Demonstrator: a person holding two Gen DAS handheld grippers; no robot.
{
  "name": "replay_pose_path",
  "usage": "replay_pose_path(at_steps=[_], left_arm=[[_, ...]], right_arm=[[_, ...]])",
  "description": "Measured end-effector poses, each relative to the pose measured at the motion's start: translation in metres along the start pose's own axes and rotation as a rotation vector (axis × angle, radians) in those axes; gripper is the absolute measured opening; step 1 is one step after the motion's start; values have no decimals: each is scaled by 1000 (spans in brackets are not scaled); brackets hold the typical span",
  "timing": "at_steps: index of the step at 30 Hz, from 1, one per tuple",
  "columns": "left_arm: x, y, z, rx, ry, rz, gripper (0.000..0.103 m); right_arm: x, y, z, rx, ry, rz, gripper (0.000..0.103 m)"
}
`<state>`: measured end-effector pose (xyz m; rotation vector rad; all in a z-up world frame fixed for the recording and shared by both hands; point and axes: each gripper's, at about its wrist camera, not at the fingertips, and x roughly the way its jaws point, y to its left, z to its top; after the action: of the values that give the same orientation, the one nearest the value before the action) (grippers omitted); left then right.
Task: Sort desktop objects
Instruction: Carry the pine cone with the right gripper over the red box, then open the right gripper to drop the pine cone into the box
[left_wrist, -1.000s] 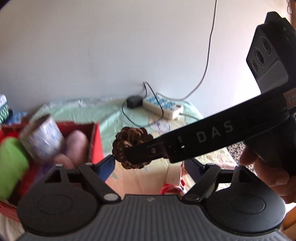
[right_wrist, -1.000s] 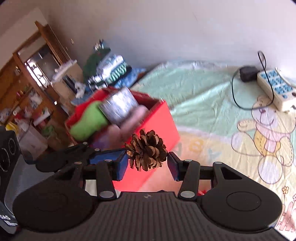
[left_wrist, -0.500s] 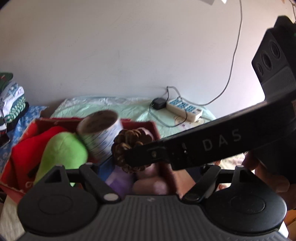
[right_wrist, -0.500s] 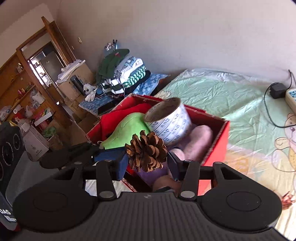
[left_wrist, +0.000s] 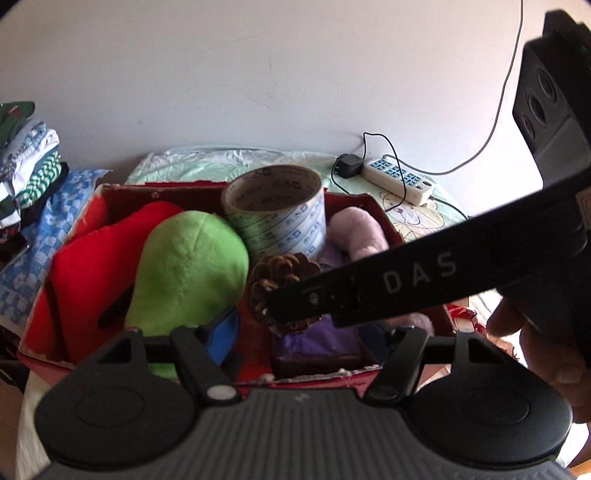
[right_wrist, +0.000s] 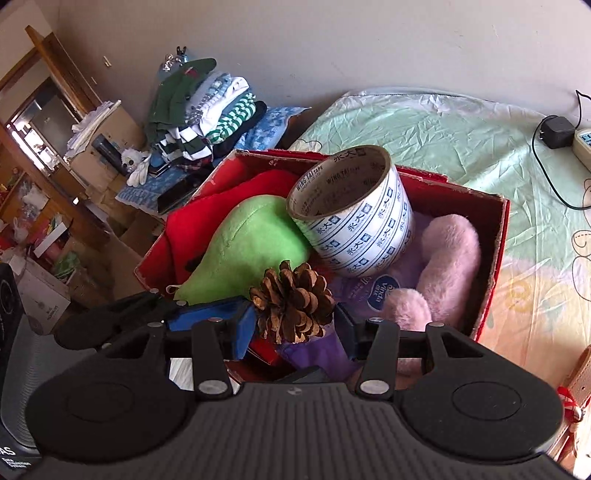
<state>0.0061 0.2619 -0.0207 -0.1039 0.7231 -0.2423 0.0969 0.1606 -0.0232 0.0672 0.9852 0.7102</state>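
Pine cone (right_wrist: 292, 302), pinched between right gripper (right_wrist: 295, 325) pads, hung over red box (right_wrist: 499, 236) front, w/ tape roll (right_wrist: 356, 218) at 1 o'clock, green plush (right_wrist: 243, 243) at 10. Left gripper (left_wrist: 301, 334) was closing, nothing between its pads. Best: lower into the gap, then release gently.

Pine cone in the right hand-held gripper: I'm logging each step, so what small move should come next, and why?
Probably lower it a little and open. The right hand-held gripper holds the pine cone over the red box, above the gap between the green plush and the purple packet. The tape roll sits further back, clear of the drop.
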Motion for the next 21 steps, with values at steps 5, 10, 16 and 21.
replay_pose_path(at_steps=[5, 10, 16, 21], left_arm=[[7, 15, 4, -52, 5, -28, 58], [15, 19, 2, -60, 16, -29, 50], [15, 17, 1, -48, 15, -26, 49], [17, 16, 3, -48, 18, -21, 50]], right_arm=[[5, 0, 7, 47, 20, -6, 52], [8, 3, 11, 64, 34, -42, 55], [2, 1, 11, 95, 23, -55, 55], [-15, -1, 11, 105, -28, -75, 60]])
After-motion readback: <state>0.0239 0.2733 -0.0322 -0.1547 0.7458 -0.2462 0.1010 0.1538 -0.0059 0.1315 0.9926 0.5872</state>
